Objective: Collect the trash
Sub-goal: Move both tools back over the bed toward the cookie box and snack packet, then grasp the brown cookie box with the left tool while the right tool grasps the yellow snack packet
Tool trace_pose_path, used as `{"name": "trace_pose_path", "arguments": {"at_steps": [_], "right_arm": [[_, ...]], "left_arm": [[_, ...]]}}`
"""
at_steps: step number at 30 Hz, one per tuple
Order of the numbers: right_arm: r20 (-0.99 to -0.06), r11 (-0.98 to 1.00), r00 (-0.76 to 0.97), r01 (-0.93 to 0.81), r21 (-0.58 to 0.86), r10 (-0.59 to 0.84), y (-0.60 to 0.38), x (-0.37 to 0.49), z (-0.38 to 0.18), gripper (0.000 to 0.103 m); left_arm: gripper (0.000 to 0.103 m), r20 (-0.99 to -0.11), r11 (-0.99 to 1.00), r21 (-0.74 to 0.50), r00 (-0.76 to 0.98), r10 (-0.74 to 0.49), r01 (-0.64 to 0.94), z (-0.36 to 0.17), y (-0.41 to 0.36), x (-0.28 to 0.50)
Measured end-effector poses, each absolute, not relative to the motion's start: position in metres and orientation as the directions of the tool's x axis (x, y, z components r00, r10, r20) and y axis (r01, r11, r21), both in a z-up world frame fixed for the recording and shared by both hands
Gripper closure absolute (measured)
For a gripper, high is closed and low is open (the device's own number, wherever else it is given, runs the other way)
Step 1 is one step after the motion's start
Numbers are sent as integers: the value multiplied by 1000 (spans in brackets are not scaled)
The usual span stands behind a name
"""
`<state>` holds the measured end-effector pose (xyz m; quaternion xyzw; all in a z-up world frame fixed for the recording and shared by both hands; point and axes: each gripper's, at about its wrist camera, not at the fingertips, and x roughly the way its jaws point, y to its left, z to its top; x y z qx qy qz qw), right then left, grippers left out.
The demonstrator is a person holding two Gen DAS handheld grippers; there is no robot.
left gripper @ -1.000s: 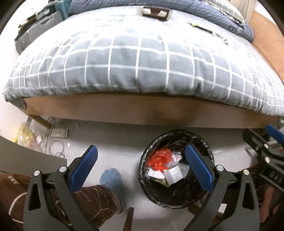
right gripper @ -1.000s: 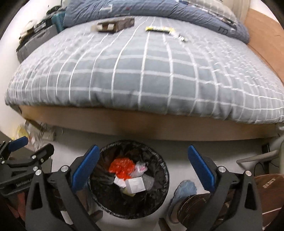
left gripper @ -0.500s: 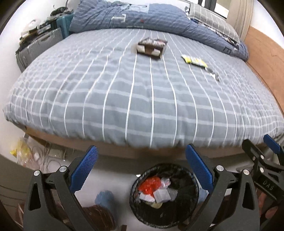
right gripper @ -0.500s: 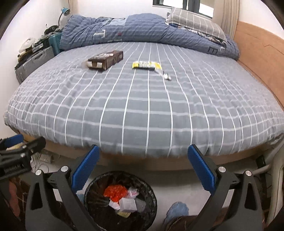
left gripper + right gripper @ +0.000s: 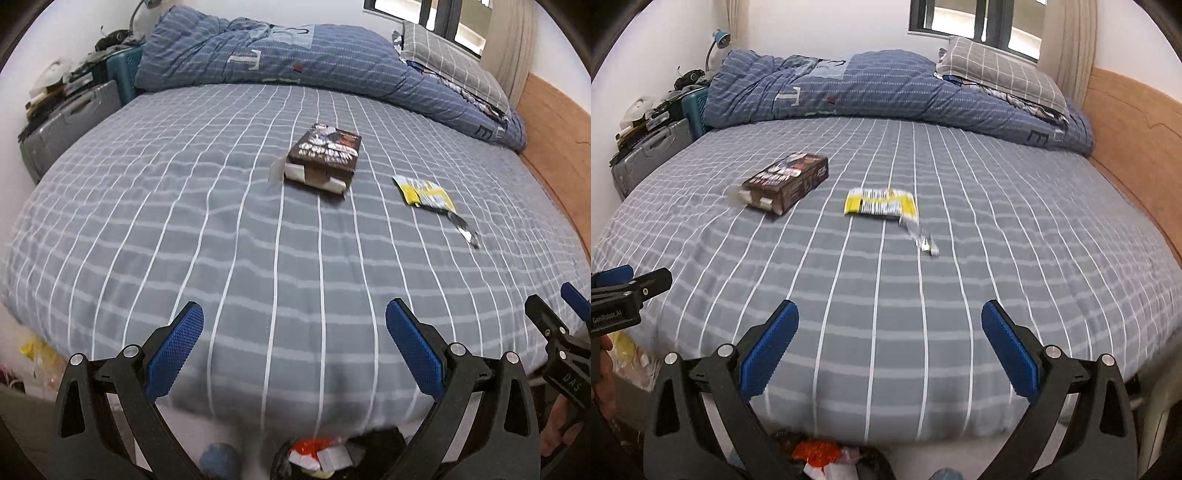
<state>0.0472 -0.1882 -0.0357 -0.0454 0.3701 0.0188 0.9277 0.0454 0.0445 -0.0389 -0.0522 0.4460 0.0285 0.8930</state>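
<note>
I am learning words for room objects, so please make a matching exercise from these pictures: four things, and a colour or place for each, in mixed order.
Things:
1. open box
2. wrapper
3. pillow
4. trash bin

Descriptions:
a. grey checked, near the window
b. dark brown, on the bed
c. on the floor, below the bed edge
d. yellow, on the bed

Pairs: 1-b, 2-d, 3-a, 4-c

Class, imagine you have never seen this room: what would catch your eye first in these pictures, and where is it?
First, the dark brown box lying open-ended in the middle of the grey checked bed, with a yellow wrapper to its right. Next, a crumpled blue duvet heaped along the far side.
</note>
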Motion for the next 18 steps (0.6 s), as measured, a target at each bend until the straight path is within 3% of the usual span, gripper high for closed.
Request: {"name": "trace_pose_path", "arguments": {"at_steps": [18], "right_arm": [[-707,997,706,-77,-24,38,-174,235,-64,8]], "left_arm": [[6,-819,1000,-24,574,-24,7,-70,15,230]]}}
